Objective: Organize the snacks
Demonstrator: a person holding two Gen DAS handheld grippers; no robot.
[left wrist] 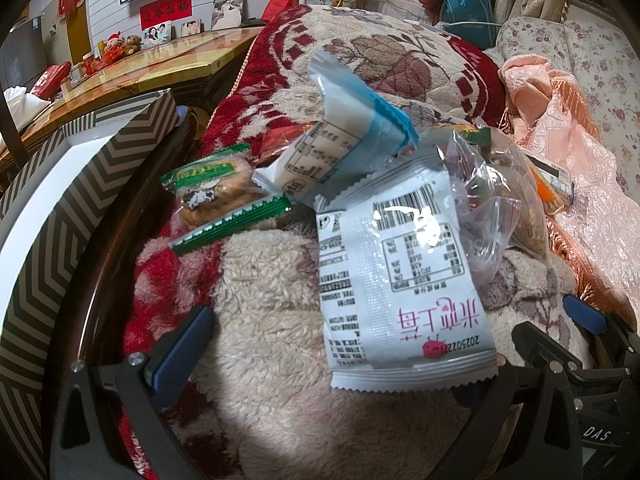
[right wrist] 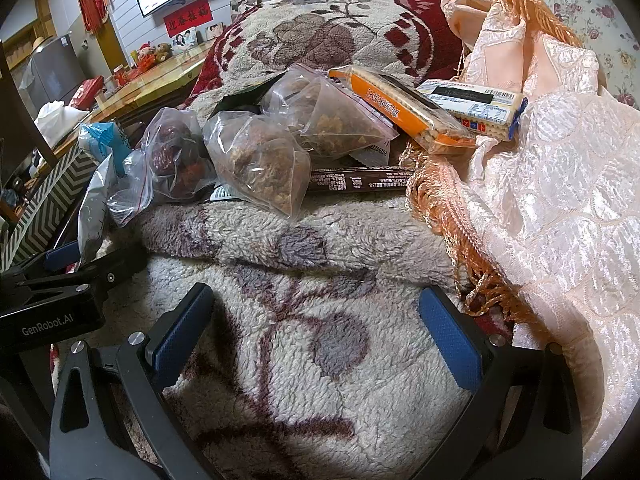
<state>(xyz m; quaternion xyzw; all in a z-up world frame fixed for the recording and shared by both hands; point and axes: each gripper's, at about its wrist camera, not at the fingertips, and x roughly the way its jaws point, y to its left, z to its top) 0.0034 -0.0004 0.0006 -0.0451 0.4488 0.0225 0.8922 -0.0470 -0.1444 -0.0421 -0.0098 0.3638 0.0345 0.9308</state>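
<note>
Left gripper: spread wide, white packet between its fingers.
Right gripper: apart over bare blanket.
Box: at left edge.

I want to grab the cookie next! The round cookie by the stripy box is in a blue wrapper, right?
Not quite. The cookie does lie by the stripy box, but its wrapper is green, not blue, as the left wrist view shows. The blue-edged wrapper belongs to the white packet behind it.

A dark bar lies partly hidden under the clear bags.
</note>
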